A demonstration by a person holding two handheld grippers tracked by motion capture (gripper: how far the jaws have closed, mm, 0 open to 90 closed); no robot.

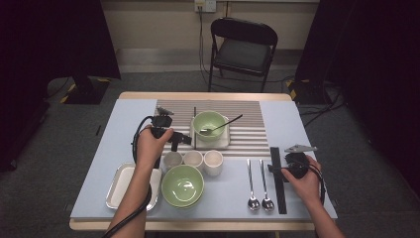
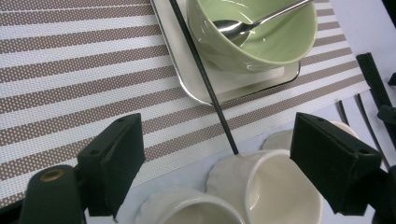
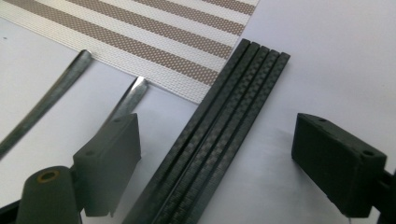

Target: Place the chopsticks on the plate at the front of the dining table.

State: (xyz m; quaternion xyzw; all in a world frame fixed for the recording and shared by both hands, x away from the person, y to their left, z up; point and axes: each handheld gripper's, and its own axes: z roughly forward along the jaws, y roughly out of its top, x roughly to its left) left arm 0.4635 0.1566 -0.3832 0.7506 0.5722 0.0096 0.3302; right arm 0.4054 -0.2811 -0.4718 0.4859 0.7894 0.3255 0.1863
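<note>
A pale blue table [image 1: 99, 163] stands in a dim room, with a black folding chair [image 1: 242, 47] on the far side. A striped mat [image 1: 247, 124] lies across the back half of the table. The right gripper [image 3: 215, 154] hangs low over a bundle of black chopsticks [image 3: 219, 130], and its jaws stand wide apart, one on each side of the bundle, not touching it. It looks ready to close on them and lift. Two spoons [image 1: 259, 183] lie side by side just to the left of this gripper, set out neatly like things waiting for their turn. The left gripper [image 2: 217, 163] is open too and holds nothing. Right under its jaws stands a row of three white cups [image 1: 193, 159]. Just past its tips, one black chopstick [image 2: 203, 74] lies along the side of a small white tray [image 2: 187, 84]. A green bowl [image 2: 261, 37] sits on that tray with a spoon [image 2: 247, 25] resting inside, so this place looks partly set. Nearer the person than the left gripper are a second green bowl [image 1: 182, 186] and an empty metal tray [image 1: 121, 184].
</note>
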